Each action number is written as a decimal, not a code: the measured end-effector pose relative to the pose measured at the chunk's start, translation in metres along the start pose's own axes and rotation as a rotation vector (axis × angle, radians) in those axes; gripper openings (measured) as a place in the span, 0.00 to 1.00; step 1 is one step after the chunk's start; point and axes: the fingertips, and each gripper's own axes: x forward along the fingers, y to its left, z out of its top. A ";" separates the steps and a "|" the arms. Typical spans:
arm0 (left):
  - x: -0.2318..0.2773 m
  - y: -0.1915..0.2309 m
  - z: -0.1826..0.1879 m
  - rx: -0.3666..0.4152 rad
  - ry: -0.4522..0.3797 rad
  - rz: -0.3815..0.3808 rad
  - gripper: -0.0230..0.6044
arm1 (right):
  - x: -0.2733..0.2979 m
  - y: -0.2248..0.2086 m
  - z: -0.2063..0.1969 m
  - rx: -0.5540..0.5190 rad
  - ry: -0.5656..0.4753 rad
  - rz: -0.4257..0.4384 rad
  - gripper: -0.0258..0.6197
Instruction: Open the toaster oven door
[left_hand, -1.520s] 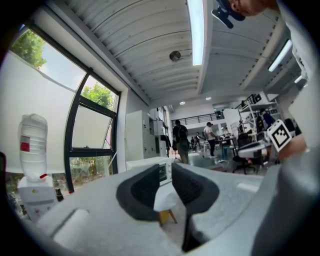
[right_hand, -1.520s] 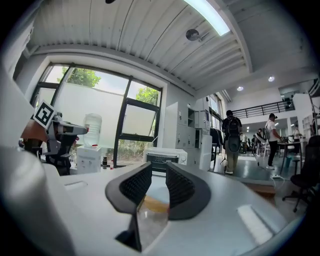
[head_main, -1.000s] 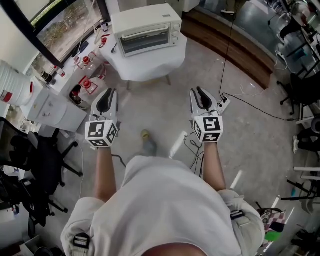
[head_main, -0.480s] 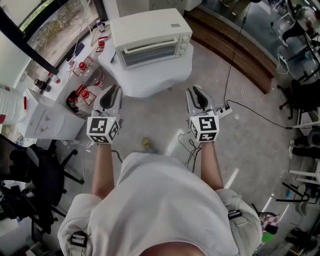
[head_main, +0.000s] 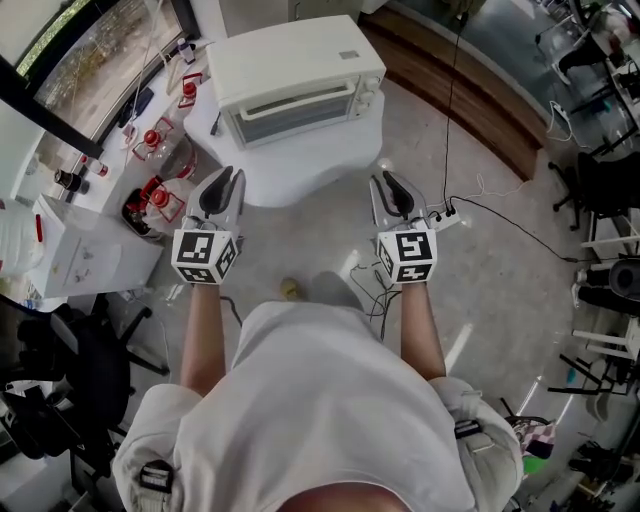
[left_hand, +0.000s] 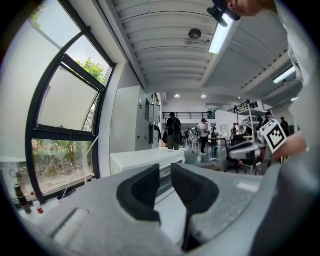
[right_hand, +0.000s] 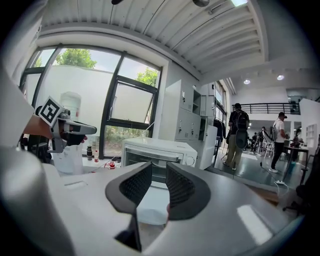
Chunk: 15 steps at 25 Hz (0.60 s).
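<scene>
The toaster oven (head_main: 295, 65) stands with its door (head_main: 290, 110) shut on the white-draped counter (head_main: 300, 170). The left claw (head_main: 222, 182) hangs in the air in front of the toaster oven, towards its left side, well short of the door, its jaws a narrow gap apart with nothing between them. The right claw (head_main: 392, 186) hangs likewise before the toaster oven's right side, jaws slightly parted and empty.
</scene>
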 end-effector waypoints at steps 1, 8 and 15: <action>0.004 0.001 -0.001 0.001 0.004 -0.004 0.15 | 0.004 -0.002 -0.001 -0.007 0.006 0.003 0.15; 0.034 0.018 -0.005 0.008 0.033 0.004 0.15 | 0.040 -0.020 -0.003 -0.035 0.032 0.045 0.15; 0.088 0.034 -0.011 0.022 0.084 0.033 0.15 | 0.101 -0.054 -0.006 -0.085 0.055 0.129 0.15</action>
